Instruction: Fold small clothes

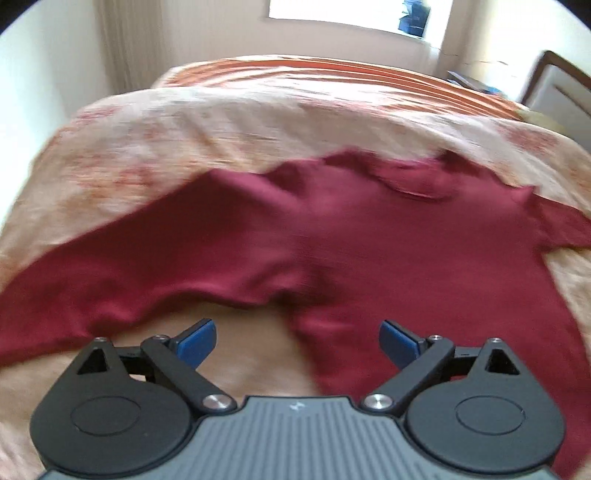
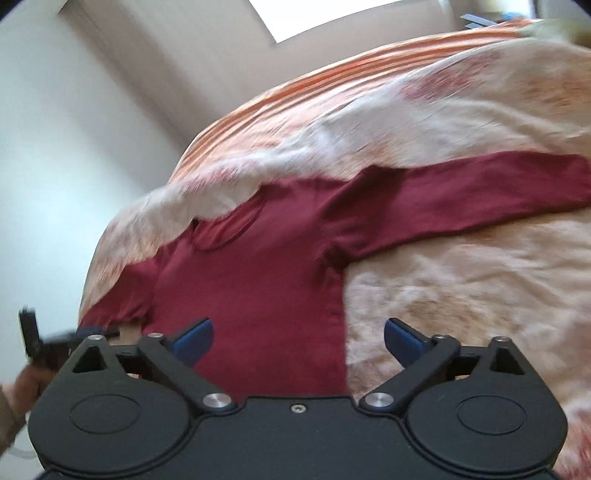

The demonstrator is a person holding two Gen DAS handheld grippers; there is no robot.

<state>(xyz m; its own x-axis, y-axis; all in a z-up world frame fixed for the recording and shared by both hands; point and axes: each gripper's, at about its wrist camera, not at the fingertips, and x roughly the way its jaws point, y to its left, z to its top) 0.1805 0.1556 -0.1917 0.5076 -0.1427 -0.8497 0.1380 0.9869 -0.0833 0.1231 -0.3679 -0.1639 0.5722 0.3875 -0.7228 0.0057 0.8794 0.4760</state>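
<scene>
Item: dark red long-sleeved knit top (image 1: 354,240), lying spread on the bed's floral cream cover (image 1: 229,122). We are holding left tool (image 1: 297,341) and right tool (image 2: 298,341) apart, empty. Risk: one-layer pinch, bunching sleeves.

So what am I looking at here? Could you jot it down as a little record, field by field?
garment: dark red long-sleeved top, spread flat, not yet folded
sleeves: both stretched out sideways
surface: bed with a pale floral cover
left gripper: open, holding nothing
right gripper: open, holding nothing
background: bright window beyond the bed
image quality: motion-blurred
</scene>
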